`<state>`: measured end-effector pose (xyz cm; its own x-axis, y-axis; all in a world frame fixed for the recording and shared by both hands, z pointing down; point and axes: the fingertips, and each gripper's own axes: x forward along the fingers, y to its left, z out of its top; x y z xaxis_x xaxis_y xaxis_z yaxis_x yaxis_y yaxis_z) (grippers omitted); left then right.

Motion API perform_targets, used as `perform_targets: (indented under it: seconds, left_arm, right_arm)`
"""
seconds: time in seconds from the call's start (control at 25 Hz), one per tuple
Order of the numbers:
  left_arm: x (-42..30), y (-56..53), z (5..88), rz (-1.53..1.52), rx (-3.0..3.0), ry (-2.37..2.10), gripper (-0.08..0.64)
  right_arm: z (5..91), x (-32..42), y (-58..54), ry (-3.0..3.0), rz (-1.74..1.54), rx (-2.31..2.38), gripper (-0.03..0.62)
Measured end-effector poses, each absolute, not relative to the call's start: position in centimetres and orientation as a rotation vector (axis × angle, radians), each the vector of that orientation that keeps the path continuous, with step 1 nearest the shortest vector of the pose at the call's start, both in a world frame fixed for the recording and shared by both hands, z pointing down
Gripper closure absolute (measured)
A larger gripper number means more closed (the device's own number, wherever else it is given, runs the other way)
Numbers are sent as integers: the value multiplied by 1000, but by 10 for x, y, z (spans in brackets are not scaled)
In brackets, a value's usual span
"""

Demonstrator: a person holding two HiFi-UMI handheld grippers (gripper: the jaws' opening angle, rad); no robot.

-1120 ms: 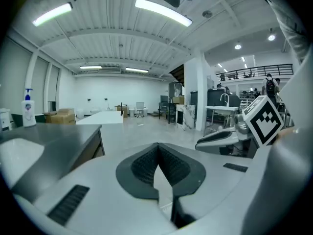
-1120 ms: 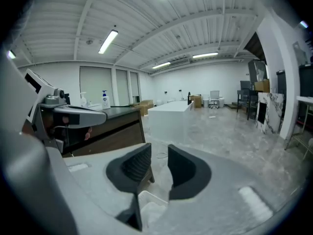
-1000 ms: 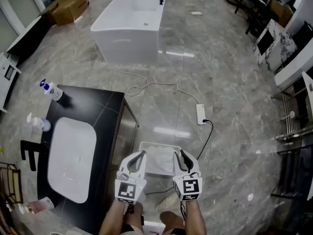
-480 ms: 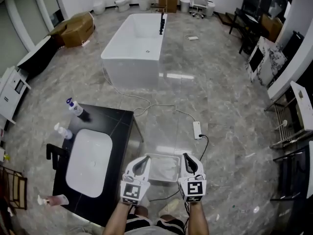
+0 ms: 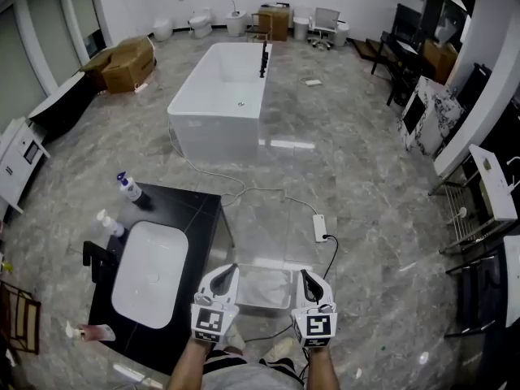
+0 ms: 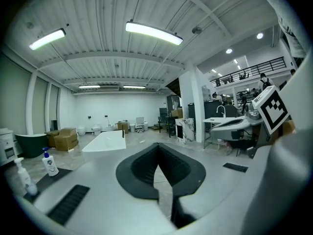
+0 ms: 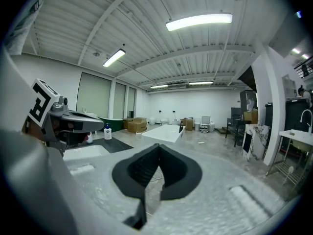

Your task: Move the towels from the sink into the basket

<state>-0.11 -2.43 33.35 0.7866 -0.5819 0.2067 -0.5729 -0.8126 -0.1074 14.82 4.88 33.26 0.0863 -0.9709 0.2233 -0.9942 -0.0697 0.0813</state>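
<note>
The white sink (image 5: 150, 273) is set in a black vanity top (image 5: 191, 218) at the lower left, and its basin shows only bare white. To its right on the floor stands a white basket (image 5: 266, 267) with pale towels (image 5: 262, 288) lying in it. My left gripper (image 5: 234, 268) and right gripper (image 5: 303, 274) hover side by side over the basket's near corners, level and pointing out into the room. Both are shut with nothing between the jaws, and the dark pads meet at the tips in the left gripper view (image 6: 157, 146) and the right gripper view (image 7: 159, 147).
A black faucet (image 5: 93, 260), two pump bottles (image 5: 127, 187) (image 5: 110, 222) and a pink tube (image 5: 91, 331) stand round the sink. A power strip (image 5: 319, 227) and its cable lie on the floor beyond the basket. Farther off are a white bathtub (image 5: 223, 96) and cardboard boxes (image 5: 126, 62).
The head view has tilted up, so more of the room shows and the sink and basket sit lower and smaller. Both grippers stay side by side over the basket.
</note>
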Motion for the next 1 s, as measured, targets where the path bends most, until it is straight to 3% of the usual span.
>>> perform_targets:
  seconds: [1.0]
  left_arm:
    - [-26,-22,336,-346,-2939,952,551]
  right_arm:
    - [327,118,39,-2050,124,2138,594]
